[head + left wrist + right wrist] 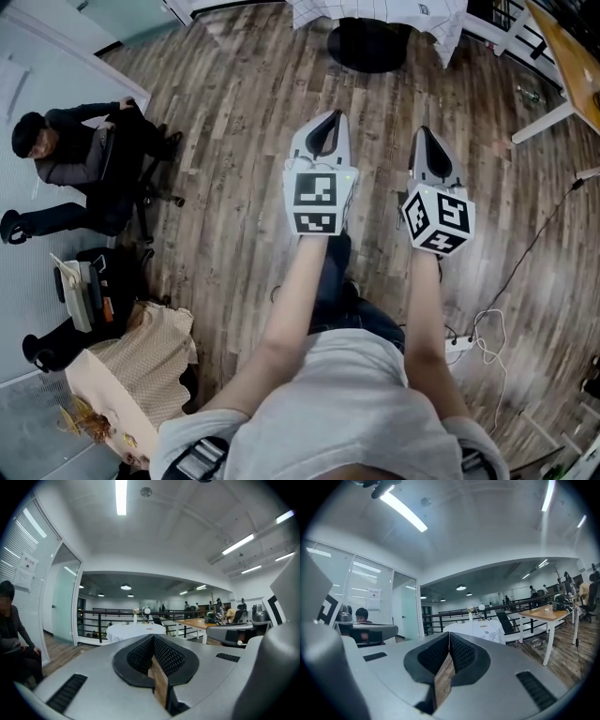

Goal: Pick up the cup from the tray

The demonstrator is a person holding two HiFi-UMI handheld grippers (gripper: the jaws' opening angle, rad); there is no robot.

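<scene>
No cup and no tray show in any view. In the head view my left gripper [327,120] and my right gripper [426,136] are held side by side over the wooden floor [234,103], both pointing ahead. Each has its jaws pressed together with nothing between them. The left gripper view looks along its shut jaws [153,637] toward a round table with a white cloth [135,632]. Over the shut jaws of the right gripper [449,635], its own view finds the same white-clothed table [480,629] across the room.
A seated person [70,173] is at the left beside an office chair. Bags and boxes [122,375] lie at the lower left. A black table base [367,42] under the white cloth stands ahead. A wooden desk [553,616] is at the right, cables [487,337] on the floor.
</scene>
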